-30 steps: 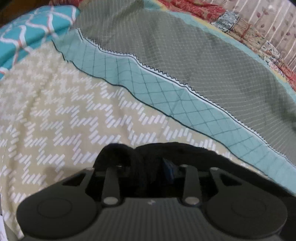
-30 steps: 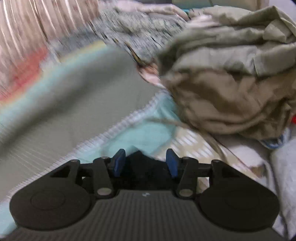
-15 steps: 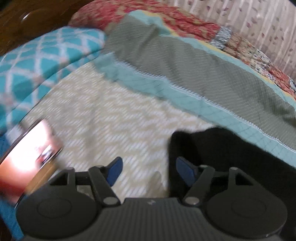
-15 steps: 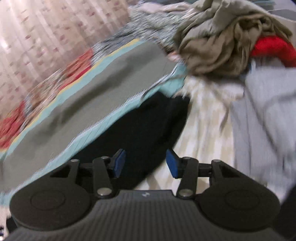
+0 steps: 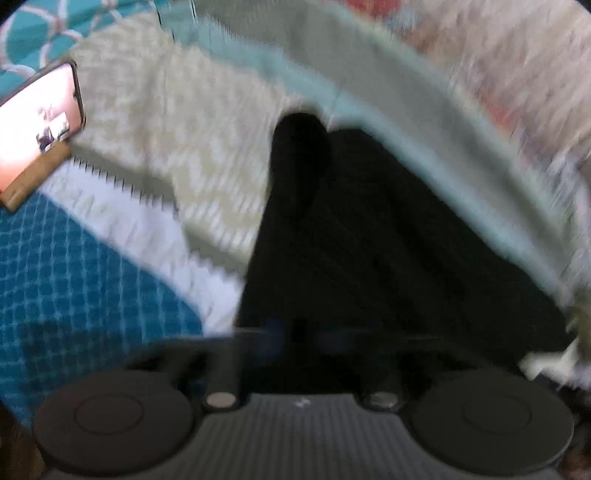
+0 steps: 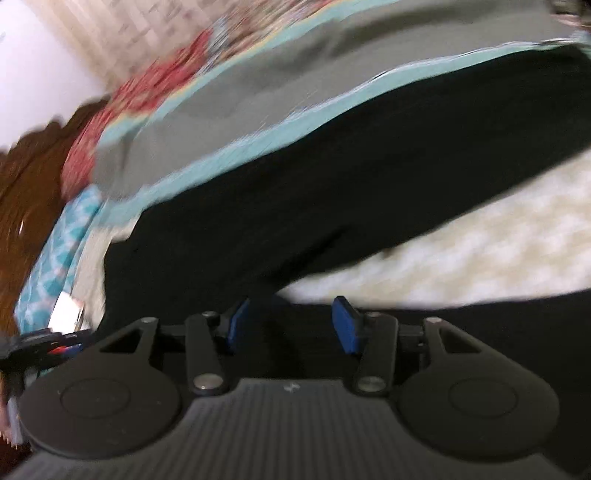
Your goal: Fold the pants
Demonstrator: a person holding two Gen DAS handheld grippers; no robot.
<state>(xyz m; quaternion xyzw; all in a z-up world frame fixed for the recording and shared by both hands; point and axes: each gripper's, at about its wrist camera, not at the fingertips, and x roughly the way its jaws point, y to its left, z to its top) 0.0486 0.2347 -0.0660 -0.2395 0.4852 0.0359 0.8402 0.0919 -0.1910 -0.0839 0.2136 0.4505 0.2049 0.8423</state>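
The black pants [image 5: 369,236] lie spread on the patterned beige bedspread [image 5: 177,122], one leg reaching away towards the grey and teal quilt. In the right wrist view the pants [image 6: 332,184] stretch from lower left to upper right. My left gripper [image 5: 299,332] is low over the near edge of the pants; the frame is blurred and its blue pads are smeared, so I cannot tell how its jaws stand. My right gripper [image 6: 291,325] is open, its blue pads [image 6: 345,328] apart just above the black cloth, holding nothing.
A lit phone [image 5: 37,125] lies at the left on the bedspread, also small in the right wrist view [image 6: 68,310]. A grey and teal quilt [image 5: 406,92] runs behind the pants. A teal patterned pillow [image 5: 33,33] and blue cover [image 5: 74,280] lie left. A wooden headboard [image 6: 26,192] stands far left.
Both grippers have swung quickly back over the pants. The left one let go of the black cloth it held a second ago. The right one turned from the clothes pile to the pants, staying open.
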